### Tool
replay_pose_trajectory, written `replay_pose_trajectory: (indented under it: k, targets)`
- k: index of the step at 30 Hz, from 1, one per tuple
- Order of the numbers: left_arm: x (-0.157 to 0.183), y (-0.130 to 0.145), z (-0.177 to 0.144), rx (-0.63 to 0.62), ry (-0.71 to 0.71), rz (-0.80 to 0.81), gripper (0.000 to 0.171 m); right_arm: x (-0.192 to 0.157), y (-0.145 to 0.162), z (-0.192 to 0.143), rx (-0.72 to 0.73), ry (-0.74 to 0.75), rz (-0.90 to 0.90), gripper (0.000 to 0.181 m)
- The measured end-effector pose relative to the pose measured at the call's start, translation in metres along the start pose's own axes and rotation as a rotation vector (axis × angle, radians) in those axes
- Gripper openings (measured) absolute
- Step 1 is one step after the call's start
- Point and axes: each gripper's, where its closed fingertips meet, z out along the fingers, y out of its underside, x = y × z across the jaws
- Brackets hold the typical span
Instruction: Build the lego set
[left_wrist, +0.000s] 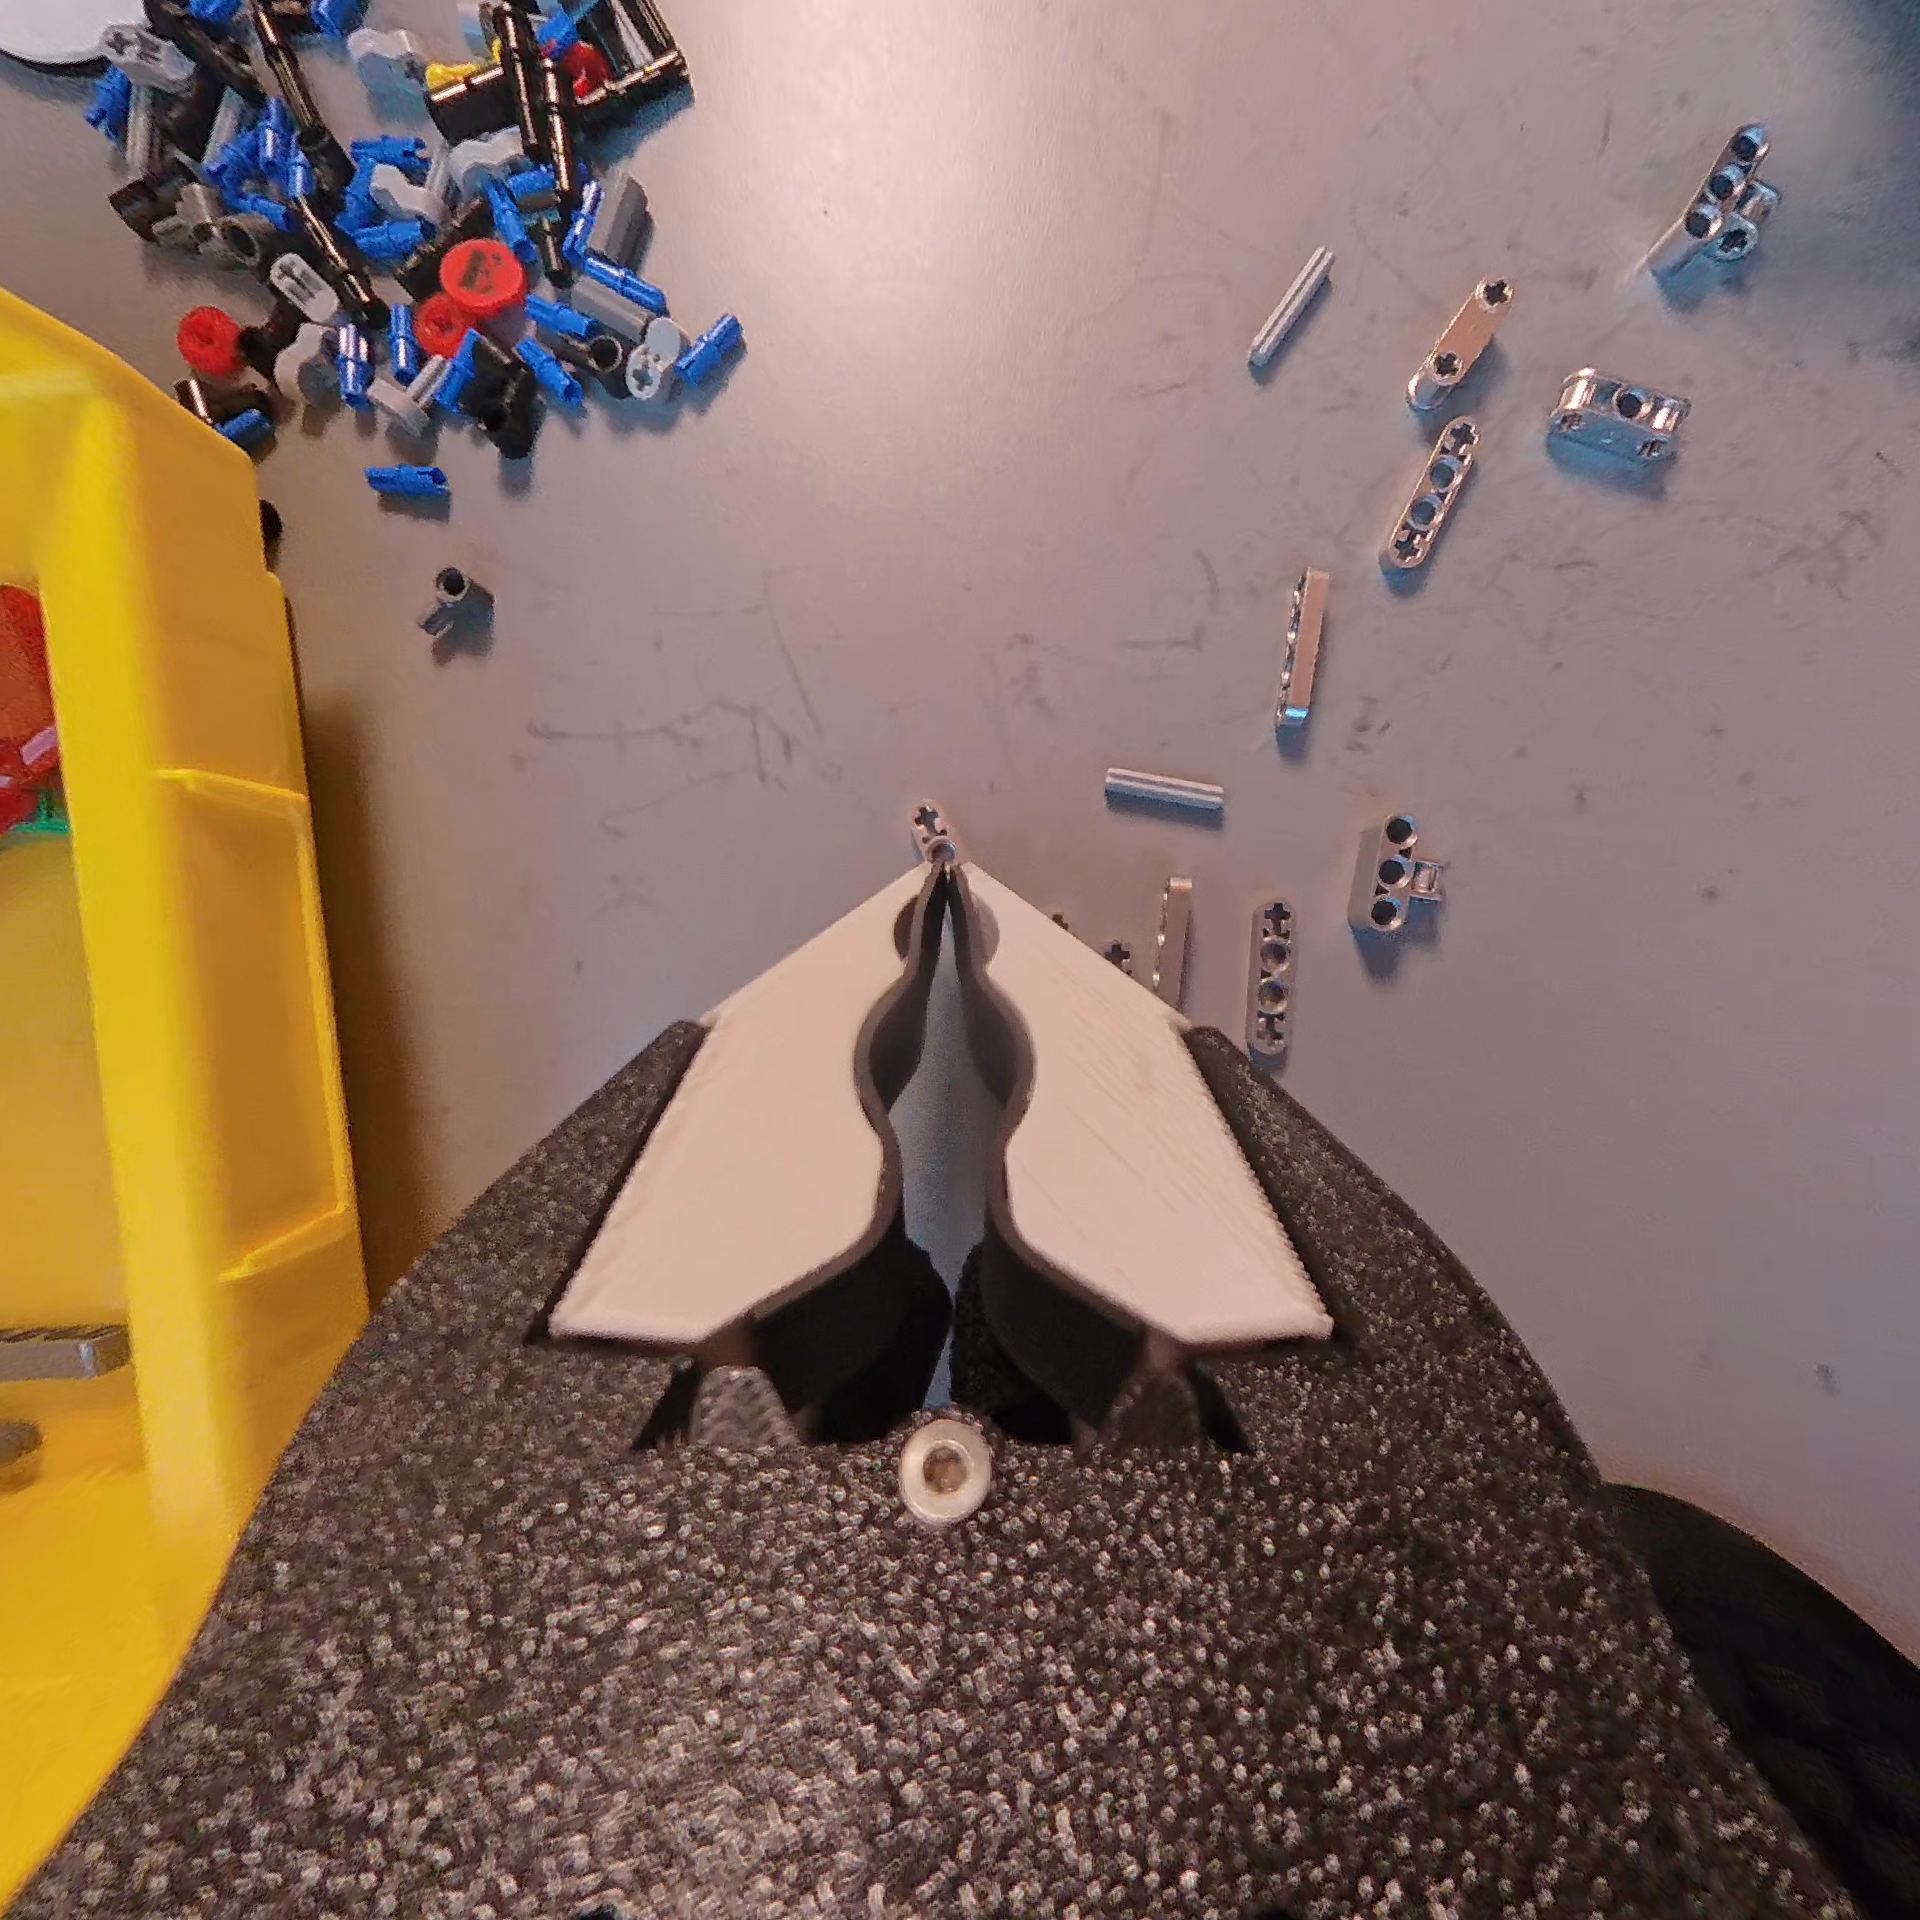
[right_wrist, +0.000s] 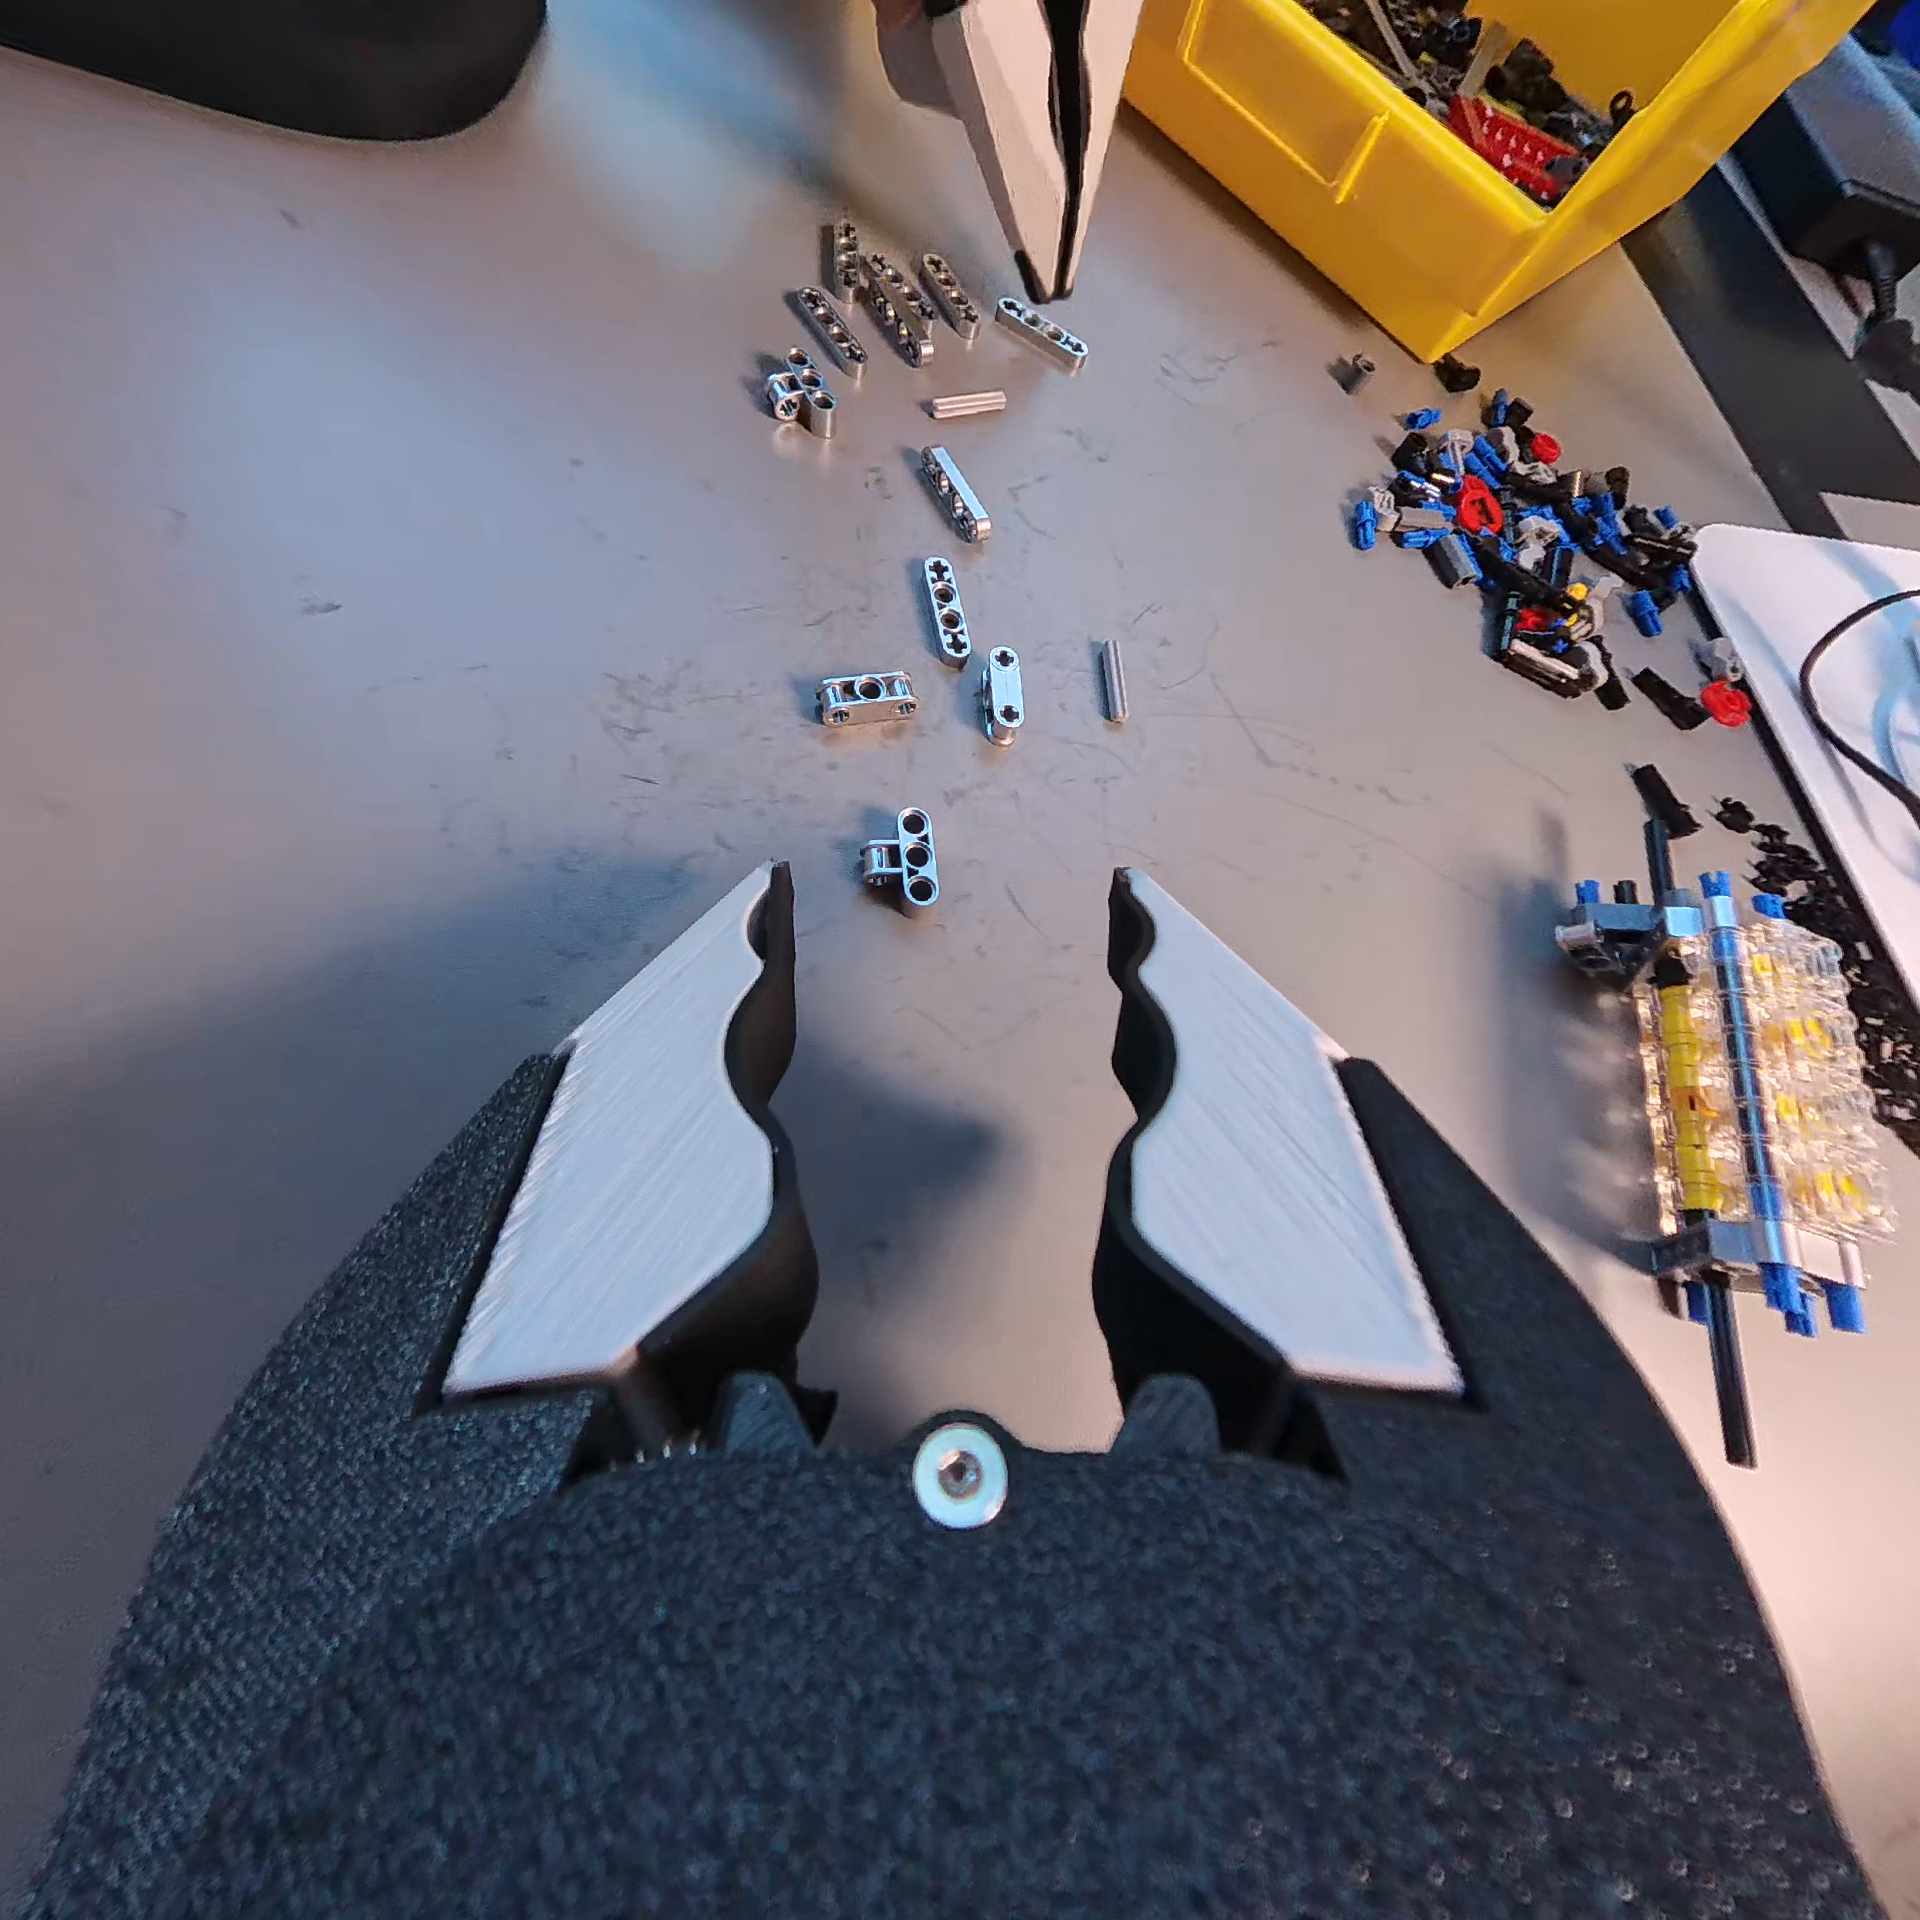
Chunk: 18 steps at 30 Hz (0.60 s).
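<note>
On grey bench (left_wrist: 935, 520): grey beams scattered beside yellow bin (left_wrist: 156, 831).
Left gripper (left_wrist: 943, 868) closed on thin beam (left_wrist: 928, 821); right gripper (right_wrist: 945, 883) open, just short of three-hole connector (right_wrist: 906, 854).

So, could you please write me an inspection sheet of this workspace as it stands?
Surface: scuffed grey tabletop, marked with scratches.
Job's things: loose silver-grey perforated plastic beams and short grey axle rods scattered mid-table.
Clutter: mixed pile of blue, black and red plastic pins; yellow plastic bin of parts; clear-and-yellow assembled block on blue pins.
Grippers: left gripper shut on a small grey beam; right gripper open, nearest a three-hole grey connector, not touching it.
Cables: black cable over a white board.
Surroundings: dark items beyond the table edge, unclear.
</note>
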Motion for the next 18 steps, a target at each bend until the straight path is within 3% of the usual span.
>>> replay_pose_trajectory:
  k: [8,18]
  targets:
    - [0.011,0.025,-0.009,-0.083,0.017,0.012,0.000,0.000,0.000,-0.001,0.001,0.000,0.001,0.059]
    - [0.030,0.027,-0.022,-0.064,0.049,0.022,0.000,0.001,0.001,-0.001,-0.003,0.003,0.003,0.059]
